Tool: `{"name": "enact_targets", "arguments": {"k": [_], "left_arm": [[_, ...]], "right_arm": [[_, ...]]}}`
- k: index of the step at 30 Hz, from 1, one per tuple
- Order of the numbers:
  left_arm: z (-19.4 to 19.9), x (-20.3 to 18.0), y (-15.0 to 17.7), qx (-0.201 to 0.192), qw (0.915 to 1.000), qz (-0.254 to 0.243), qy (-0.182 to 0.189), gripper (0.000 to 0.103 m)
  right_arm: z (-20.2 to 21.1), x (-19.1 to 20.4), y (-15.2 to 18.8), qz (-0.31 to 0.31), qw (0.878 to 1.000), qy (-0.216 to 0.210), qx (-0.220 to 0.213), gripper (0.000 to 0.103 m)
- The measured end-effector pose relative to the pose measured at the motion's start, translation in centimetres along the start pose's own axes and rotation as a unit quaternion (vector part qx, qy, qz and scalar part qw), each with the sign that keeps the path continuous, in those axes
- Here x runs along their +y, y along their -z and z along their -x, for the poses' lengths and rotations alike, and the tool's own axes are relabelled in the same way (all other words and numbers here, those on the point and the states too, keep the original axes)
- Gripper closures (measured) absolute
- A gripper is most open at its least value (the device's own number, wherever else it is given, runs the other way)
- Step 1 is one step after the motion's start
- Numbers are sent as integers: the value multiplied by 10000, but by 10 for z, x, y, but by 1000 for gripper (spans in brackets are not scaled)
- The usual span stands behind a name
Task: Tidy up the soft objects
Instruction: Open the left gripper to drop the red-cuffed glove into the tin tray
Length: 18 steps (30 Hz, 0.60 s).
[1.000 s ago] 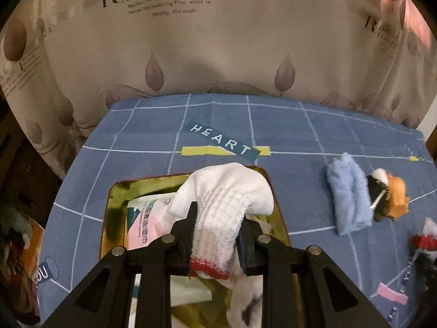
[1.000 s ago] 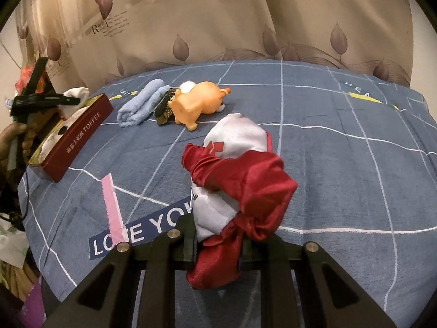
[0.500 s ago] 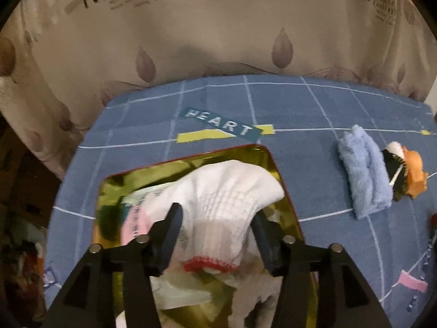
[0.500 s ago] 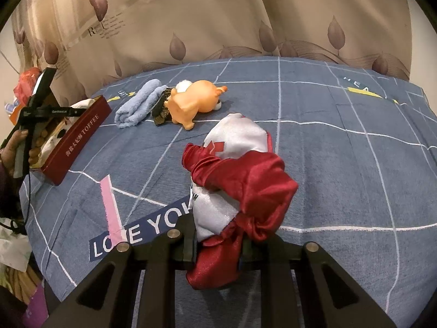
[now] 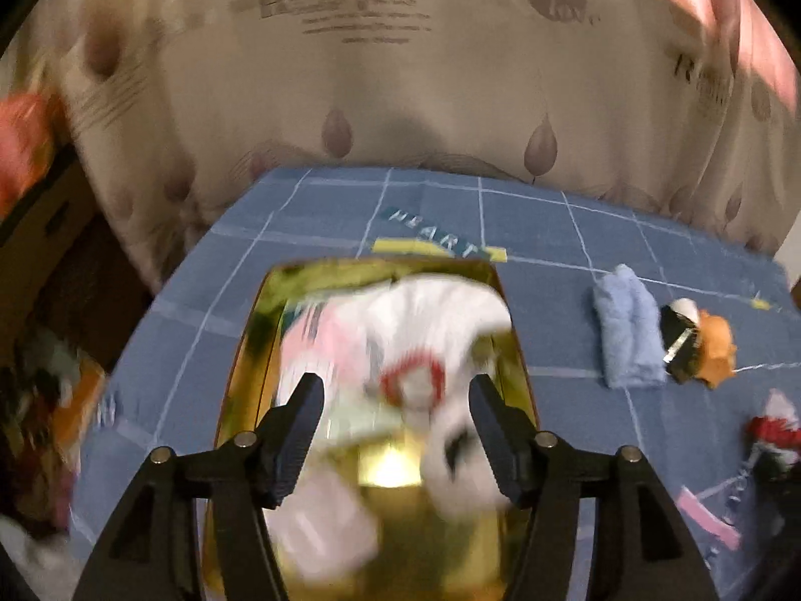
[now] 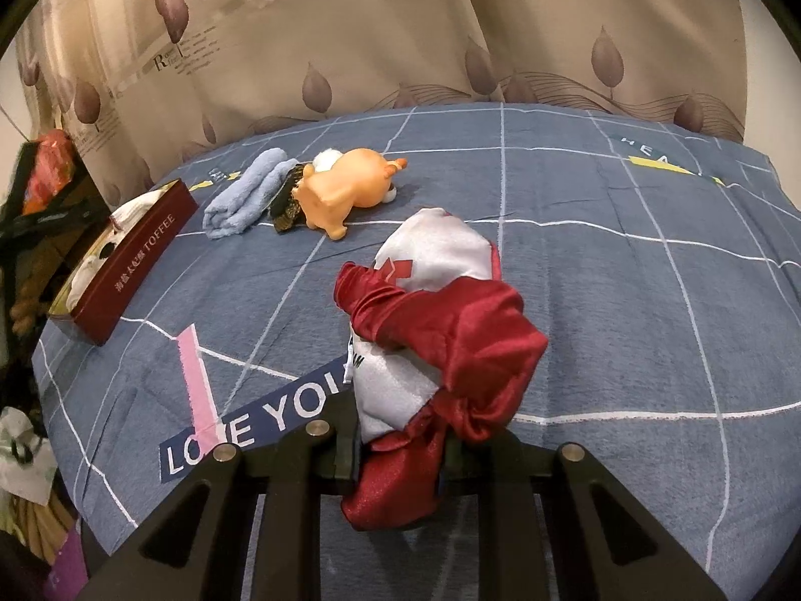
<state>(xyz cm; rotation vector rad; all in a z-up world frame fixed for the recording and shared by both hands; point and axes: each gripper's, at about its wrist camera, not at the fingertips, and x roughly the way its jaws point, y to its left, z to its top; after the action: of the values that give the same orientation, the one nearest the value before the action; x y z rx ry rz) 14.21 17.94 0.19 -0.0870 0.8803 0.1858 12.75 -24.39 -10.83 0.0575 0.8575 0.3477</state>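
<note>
The left gripper [image 5: 395,395] had its jaws spread wide apart, gripping nothing, above the gold-lined rectangular tin [image 5: 253,350]. Beneath them, blurred, the white knitted glove with a red cuff [image 5: 430,330] lay inside that tin on other pale soft items. The right gripper [image 6: 400,443] was clamped on the tail of a red and white satin pouch [image 6: 440,310], whose body rested on the blue grid-patterned cloth [image 6: 626,300] ahead of the jaws. Farther out, a rolled light-blue towel [image 6: 245,195] lay touching a dark brush-like object [image 6: 286,203], which lay against an orange rubber animal toy [image 6: 350,185]. The tin's dark red side, lettered TOFFEE, stood to their left.
</note>
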Motion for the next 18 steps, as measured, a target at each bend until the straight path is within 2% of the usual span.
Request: {"name": "enact_targets", "arguments": {"k": [2,5,10,14,18], "left_arm": [[20,6,25,-89,9996,270,31,41],[45,16,60,11,9977,675,-32,41],[77,29,113,50,9944,1054,-24,41],[92,25,133,111,9952,964,-94,41],[101,12,141,8,9980,626,-96,41]], "right_arm": [[0,0,0,-3,10000,3,-2,85],[-1,0,0,8,10000,10,6,85],[0,0,1,44,10000,21,2,85],[0,1,1,41,10000,46,13,85],[5,5,1,29,9999,129,97,85]]}}
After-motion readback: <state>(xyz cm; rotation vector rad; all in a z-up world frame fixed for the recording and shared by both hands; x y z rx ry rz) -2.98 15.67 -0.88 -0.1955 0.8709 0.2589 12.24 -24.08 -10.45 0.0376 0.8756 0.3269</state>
